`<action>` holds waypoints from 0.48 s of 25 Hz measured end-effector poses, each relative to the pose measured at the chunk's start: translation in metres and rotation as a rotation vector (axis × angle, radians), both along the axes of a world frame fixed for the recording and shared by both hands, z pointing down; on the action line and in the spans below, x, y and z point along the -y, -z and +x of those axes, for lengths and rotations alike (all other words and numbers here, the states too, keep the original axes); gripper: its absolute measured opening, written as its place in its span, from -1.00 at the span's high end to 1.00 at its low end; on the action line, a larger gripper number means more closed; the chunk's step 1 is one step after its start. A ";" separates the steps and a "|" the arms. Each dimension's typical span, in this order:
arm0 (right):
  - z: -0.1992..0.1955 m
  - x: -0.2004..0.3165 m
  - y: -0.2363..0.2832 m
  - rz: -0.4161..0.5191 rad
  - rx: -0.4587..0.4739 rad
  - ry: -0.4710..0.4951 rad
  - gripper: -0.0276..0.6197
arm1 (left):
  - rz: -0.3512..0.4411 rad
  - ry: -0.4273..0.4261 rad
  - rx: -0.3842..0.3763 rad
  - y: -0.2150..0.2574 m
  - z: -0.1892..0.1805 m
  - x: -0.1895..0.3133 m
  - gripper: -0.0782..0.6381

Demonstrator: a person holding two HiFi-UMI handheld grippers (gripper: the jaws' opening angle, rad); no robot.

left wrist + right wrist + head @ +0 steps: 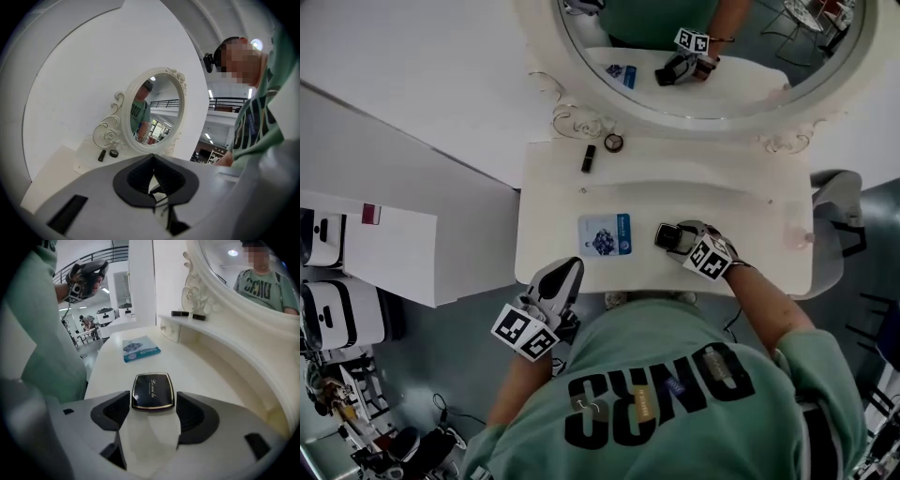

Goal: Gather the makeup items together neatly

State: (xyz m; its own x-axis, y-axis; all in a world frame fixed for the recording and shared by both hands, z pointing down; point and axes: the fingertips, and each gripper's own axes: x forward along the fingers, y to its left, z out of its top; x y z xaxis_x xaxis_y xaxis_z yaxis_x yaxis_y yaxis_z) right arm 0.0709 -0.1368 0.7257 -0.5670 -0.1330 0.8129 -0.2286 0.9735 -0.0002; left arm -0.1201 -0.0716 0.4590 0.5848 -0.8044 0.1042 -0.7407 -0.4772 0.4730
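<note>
A black square compact (667, 235) (153, 390) lies flat on the white dressing table (741, 211), near its front edge. My right gripper (674, 239) (153, 398) is open around it, a thin gap showing at each pad. A blue packet (606, 234) (141, 348) lies just left of the compact. On the raised shelf below the mirror rest a black lipstick (588, 157) (101, 155) (179, 313) and a small round jar (614, 142) (114, 153) (198, 316). My left gripper (563, 278) (152, 159) is shut and empty, held off the table's front left corner.
A large oval mirror (712, 56) with an ornate white frame stands behind the shelf. A white cabinet (384, 246) sits on the floor to the left. A grey chair (839, 211) stands at the table's right end. Grey floor lies below the front edge.
</note>
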 end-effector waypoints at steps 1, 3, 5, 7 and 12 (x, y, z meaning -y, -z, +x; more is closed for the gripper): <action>0.000 0.002 0.010 0.005 0.026 -0.005 -0.01 | 0.003 -0.003 -0.001 0.001 0.003 0.000 0.76; 0.000 0.008 0.040 0.013 0.115 -0.051 -0.01 | 0.016 -0.011 -0.002 0.005 0.008 0.002 0.76; 0.001 0.022 0.081 0.021 0.237 -0.132 0.05 | 0.032 -0.017 -0.004 0.010 0.012 0.004 0.76; 0.002 0.040 0.125 0.053 0.344 -0.196 0.23 | 0.049 -0.020 -0.007 0.015 0.014 0.009 0.76; -0.015 0.090 0.196 0.168 0.466 -0.262 0.89 | 0.076 -0.013 -0.017 0.023 0.014 0.017 0.76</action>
State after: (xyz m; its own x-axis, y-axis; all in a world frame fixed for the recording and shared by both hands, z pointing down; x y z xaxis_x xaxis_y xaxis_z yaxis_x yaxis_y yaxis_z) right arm 0.0562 -0.2272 0.5296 -0.7917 -0.4239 0.4400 -0.4760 0.8794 -0.0094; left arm -0.1056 -0.0885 0.4360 0.5965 -0.8019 0.0329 -0.7263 -0.5219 0.4474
